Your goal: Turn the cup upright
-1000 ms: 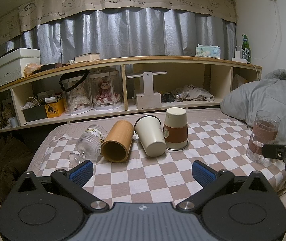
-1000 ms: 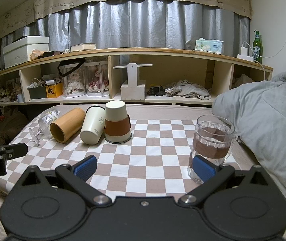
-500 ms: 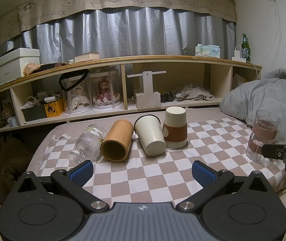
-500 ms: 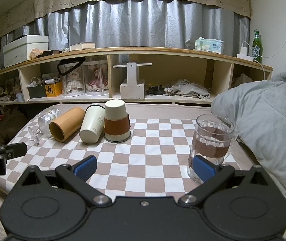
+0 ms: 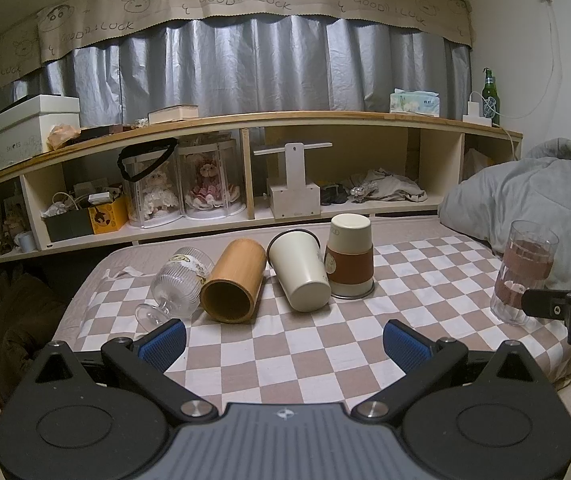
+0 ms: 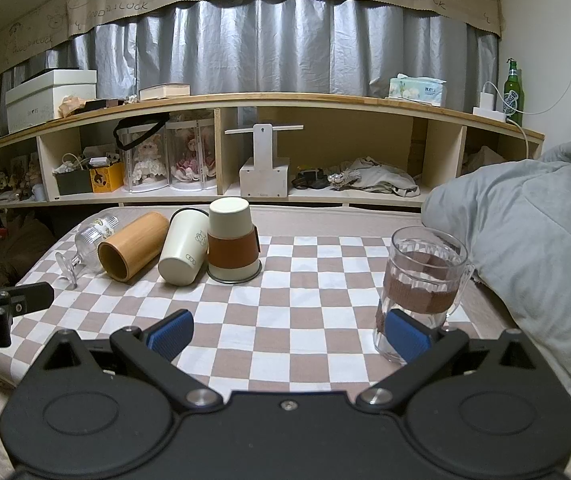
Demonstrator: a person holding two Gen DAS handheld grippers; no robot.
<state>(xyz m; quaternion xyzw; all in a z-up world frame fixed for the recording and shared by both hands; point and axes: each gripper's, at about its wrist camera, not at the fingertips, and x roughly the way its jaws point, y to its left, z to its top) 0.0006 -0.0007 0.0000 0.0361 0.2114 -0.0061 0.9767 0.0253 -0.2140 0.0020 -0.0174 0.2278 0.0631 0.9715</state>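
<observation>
On the checkered cloth (image 5: 285, 344) a row of cups stands at the far side. A clear stemmed glass (image 5: 179, 282) lies on its side at the left. A bamboo cup (image 5: 234, 281) lies beside it, mouth toward me. A cream cup (image 5: 299, 270) lies tilted against an upside-down cup with a brown sleeve (image 5: 349, 260). A clear glass mug with a brown band (image 6: 421, 292) stands upright at the right. My left gripper (image 5: 285, 340) is open and empty, short of the row. My right gripper (image 6: 289, 332) is open, its right finger (image 6: 407, 338) in front of the mug.
A long wooden shelf (image 5: 245, 120) with doll cases, boxes and clutter runs behind the table. A grey duvet (image 6: 525, 240) lies at the right, close to the mug. The table's left edge drops to a dark floor (image 5: 13, 320).
Both grippers have drifted only slightly. The cups and the mug have not moved.
</observation>
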